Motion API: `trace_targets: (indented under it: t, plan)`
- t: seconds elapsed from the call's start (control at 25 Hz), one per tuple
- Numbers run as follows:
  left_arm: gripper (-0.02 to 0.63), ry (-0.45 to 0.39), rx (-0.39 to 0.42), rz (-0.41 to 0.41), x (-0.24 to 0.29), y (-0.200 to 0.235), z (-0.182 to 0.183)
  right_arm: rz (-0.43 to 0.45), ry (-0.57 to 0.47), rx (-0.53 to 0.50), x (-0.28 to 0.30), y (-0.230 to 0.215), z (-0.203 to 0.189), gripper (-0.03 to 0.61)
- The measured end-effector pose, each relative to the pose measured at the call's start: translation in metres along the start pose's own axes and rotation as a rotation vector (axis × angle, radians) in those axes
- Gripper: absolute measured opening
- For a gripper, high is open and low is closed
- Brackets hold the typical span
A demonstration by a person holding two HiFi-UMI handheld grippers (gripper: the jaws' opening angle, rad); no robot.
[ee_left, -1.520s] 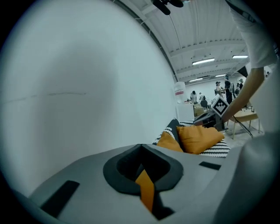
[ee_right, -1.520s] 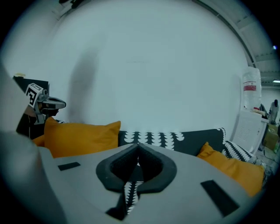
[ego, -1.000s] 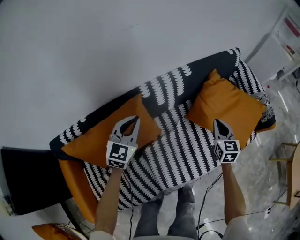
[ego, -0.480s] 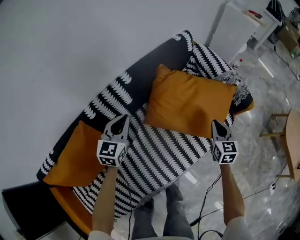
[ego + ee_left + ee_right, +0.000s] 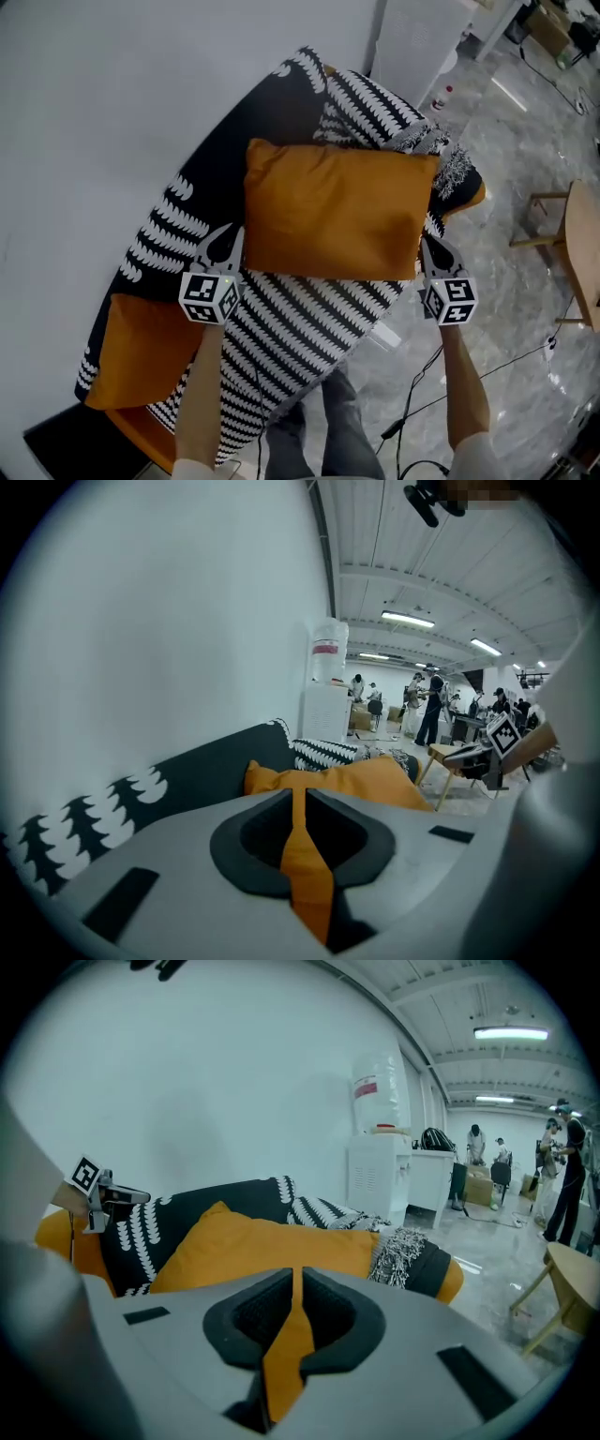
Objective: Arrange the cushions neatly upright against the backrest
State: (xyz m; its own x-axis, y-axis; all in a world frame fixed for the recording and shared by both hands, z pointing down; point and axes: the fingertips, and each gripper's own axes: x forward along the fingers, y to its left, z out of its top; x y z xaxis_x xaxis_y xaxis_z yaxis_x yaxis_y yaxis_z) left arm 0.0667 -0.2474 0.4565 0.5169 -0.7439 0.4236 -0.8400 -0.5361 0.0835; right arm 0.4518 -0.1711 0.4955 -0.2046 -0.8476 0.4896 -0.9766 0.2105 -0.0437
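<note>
An orange cushion (image 5: 333, 211) lies on the right half of the sofa (image 5: 300, 319), which is covered by a black-and-white patterned throw. It rests toward the dark backrest (image 5: 253, 112). A second orange cushion (image 5: 141, 347) lies flat at the sofa's left end. My left gripper (image 5: 228, 236) is shut and empty, just off the right cushion's lower left corner. At that cushion's lower right corner my right gripper (image 5: 428, 246) is also shut and empty. In each gripper view the cushion (image 5: 375, 780) (image 5: 253, 1246) shows beyond the closed jaws.
A white water dispenser (image 5: 422, 33) stands past the sofa's right arm. A wooden chair (image 5: 567, 253) is on the shiny floor at the right, and cables (image 5: 422, 394) trail by the person's legs. Several people stand far off in the hall (image 5: 562, 1166).
Both grippers have swung rightward along the sofa, from the left cushion and the middle seat to either side of the right cushion. Their jaws stayed shut.
</note>
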Motion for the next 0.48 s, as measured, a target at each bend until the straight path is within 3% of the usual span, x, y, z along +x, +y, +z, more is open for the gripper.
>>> trace_targets:
  t: [0.04,0.08,0.12,0.16,0.2,0.48]
  plan:
    - [0.034,0.011,-0.009,-0.012,0.01,0.0,-0.002,0.007,0.01,0.019,0.005,-0.006,-0.005,0.042]
    - [0.05,0.031,-0.013,-0.023,0.02,-0.001,-0.006,0.017,0.025,0.043,0.01,-0.012,-0.011,0.158]
    - [0.18,0.058,-0.009,-0.033,0.03,-0.001,-0.012,0.028,0.043,0.071,0.016,-0.017,-0.018,0.251]
    - [0.286,0.089,0.001,-0.039,0.04,0.0,-0.019,0.037,0.058,0.098,0.022,-0.022,-0.025,0.279]
    - [0.329,0.117,0.013,-0.043,0.049,0.001,-0.028,0.045,0.069,0.122,0.029,-0.028,-0.031,0.294]
    - [0.368,0.252,-0.04,-0.056,0.088,0.028,-0.094,0.143,0.145,0.226,0.073,-0.053,-0.071,0.364]
